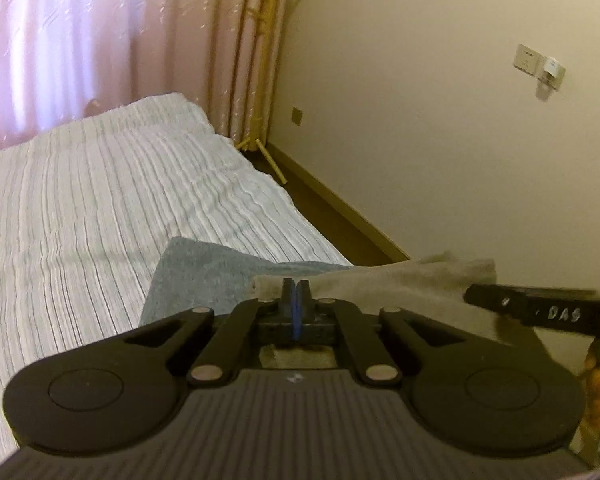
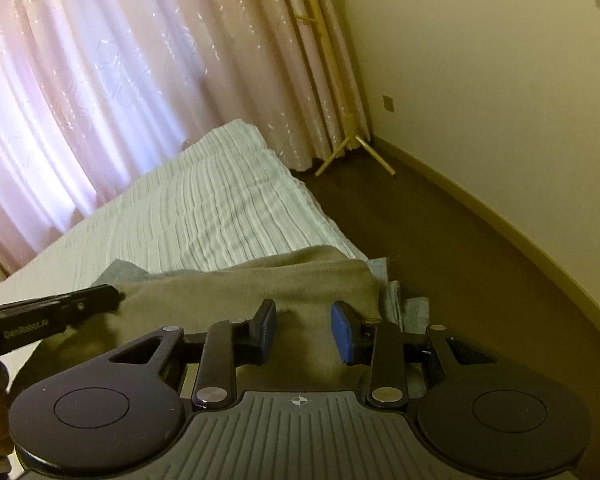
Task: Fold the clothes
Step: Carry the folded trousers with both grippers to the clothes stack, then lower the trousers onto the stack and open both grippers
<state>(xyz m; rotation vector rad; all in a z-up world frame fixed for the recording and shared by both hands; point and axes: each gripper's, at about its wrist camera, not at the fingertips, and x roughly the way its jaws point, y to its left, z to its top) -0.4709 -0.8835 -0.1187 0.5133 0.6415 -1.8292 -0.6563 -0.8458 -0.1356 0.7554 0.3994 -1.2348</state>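
Note:
A beige garment (image 2: 260, 284) lies at the near right corner of the bed, over a grey-blue cloth (image 1: 204, 276). My left gripper (image 1: 296, 292) is shut on the beige garment's left edge (image 1: 380, 284). It also shows at the left of the right wrist view (image 2: 112, 294). My right gripper (image 2: 304, 328) is open, its fingers just above the beige garment with cloth showing between them. Its black finger enters the left wrist view from the right (image 1: 470, 292).
The bed (image 1: 100, 208) has a white striped cover. Pink curtains (image 2: 100, 60) hang behind it. A wooden coat stand (image 2: 340, 128) stands in the corner. Brown floor (image 2: 460, 264) runs along the cream wall. Folded pale cloth (image 2: 414, 306) hangs at the bed's edge.

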